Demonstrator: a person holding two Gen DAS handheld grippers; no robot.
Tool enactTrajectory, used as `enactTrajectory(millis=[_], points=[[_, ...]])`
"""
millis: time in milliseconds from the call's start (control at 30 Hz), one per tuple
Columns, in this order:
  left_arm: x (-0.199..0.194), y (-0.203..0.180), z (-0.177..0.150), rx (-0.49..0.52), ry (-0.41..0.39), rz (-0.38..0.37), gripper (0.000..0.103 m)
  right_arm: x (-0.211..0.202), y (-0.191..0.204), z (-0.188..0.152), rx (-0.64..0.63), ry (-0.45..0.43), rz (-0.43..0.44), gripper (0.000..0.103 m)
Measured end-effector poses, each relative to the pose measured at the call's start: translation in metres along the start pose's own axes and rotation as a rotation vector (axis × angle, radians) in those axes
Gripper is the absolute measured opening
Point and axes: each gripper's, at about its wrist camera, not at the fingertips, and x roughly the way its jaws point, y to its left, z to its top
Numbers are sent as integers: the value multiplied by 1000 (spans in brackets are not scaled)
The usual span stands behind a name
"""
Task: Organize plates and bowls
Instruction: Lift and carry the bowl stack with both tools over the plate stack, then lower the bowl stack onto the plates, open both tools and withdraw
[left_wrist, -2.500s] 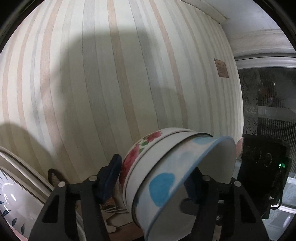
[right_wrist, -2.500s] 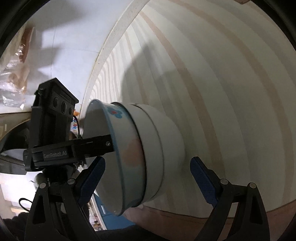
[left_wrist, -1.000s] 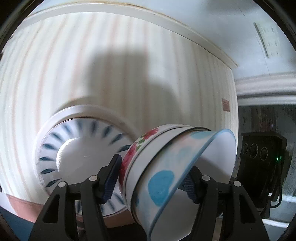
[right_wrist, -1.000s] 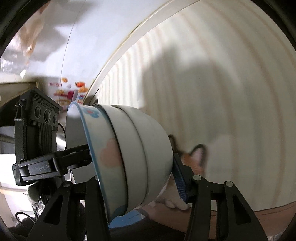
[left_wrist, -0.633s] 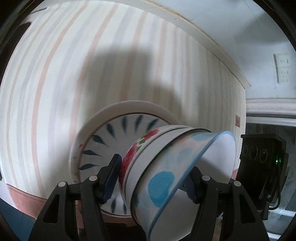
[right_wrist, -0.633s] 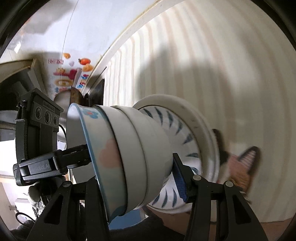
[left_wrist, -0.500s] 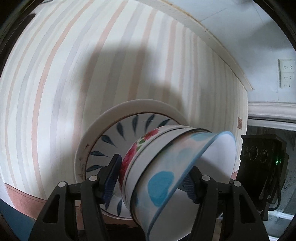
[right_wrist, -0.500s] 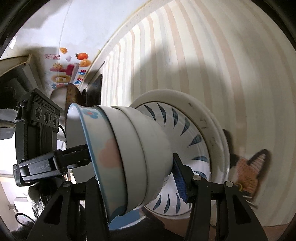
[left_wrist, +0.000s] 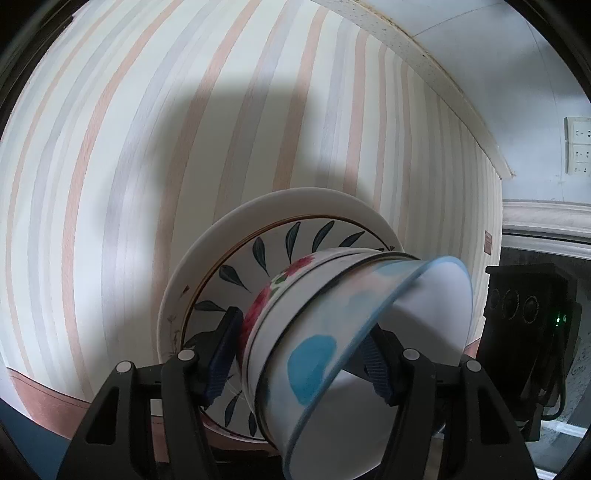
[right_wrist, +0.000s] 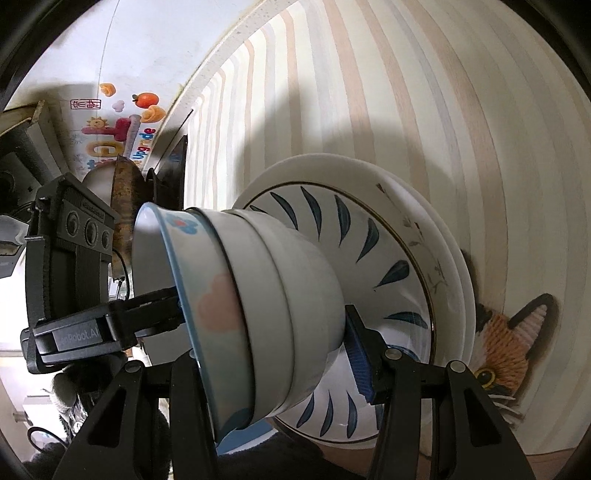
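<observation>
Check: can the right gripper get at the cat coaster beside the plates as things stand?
Probably not. The right gripper is shut on the stack of bowls, shared with the left gripper; the plates partly cover the cat coaster.

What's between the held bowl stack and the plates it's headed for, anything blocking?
Nothing visible. The bowl stack, clamped between both the right gripper and the left gripper, faces the leaf-pattern plate directly; the plate's face is bare. The cat-face mat lies beyond the plates, off the path.

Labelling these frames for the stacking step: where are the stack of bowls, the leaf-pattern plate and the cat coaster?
stack of bowls (right_wrist: 258, 314), right wrist view, outer wall.
leaf-pattern plate (right_wrist: 373, 236), right wrist view, patterned rim.
cat coaster (right_wrist: 506, 343), right wrist view, orange face.
</observation>
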Motion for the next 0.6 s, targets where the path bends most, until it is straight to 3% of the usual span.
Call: enactTrajectory(millis=[200, 400, 600], points=[[1, -5, -2, 20, -6, 20, 59, -1, -2, 1, -3, 5, -4, 53], [-12, -9, -7, 51, -62, 110, 59, 0, -2, -2, 3, 9, -13, 54], [-33, -15, -26, 107, -134, 202, 59, -19, 17, -9, -59, -48, -120, 57]])
